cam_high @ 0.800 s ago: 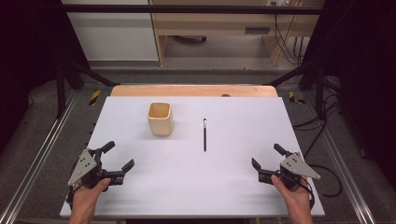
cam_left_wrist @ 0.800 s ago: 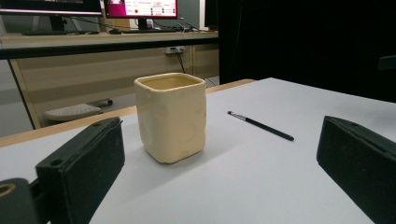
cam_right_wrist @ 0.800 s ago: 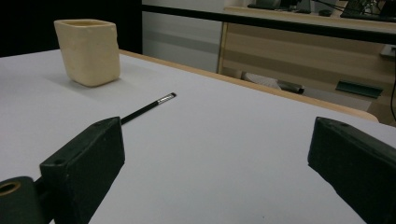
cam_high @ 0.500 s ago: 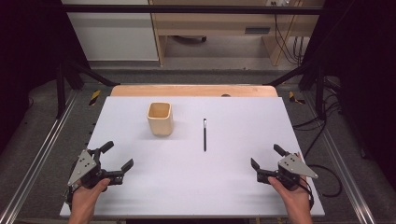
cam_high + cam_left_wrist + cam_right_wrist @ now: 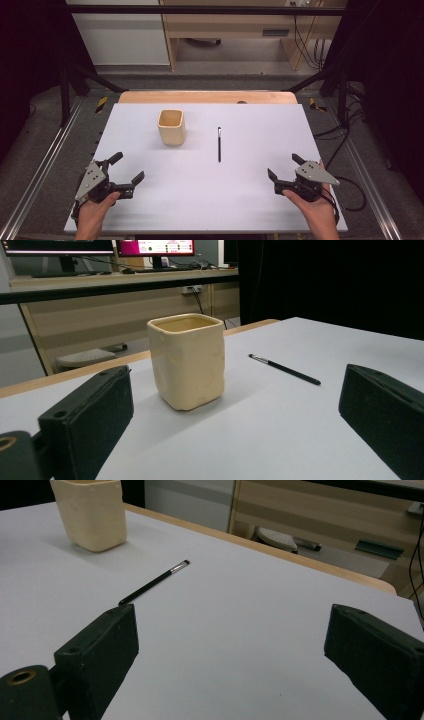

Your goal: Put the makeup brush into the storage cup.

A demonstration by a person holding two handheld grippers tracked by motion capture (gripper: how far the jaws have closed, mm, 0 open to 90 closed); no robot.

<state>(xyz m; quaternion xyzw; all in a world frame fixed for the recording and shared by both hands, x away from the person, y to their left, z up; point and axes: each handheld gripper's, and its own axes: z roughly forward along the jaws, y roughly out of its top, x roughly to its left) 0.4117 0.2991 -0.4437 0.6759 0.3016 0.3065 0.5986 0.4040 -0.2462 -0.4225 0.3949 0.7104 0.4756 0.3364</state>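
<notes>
Left tool (image 5: pixel 126 167): I am holding it released, jaws spread wide, grasping nothing, sitting at the near left corner of the table (image 5: pixel 150 210).
Right tool (image 5: pixel 283 167): I am holding it released too, jaws wide apart and empty, sitting at the near right of the table.
Pen (image 5: pixel 219 143): it is lying flat mid-table, pointing away from me, well apart from both tools.
Cup (image 5: pixel 172 127): it is standing upright, cream-coloured, near the pen on its left; in the left gripper view it is sitting ahead between the jaws.
</notes>
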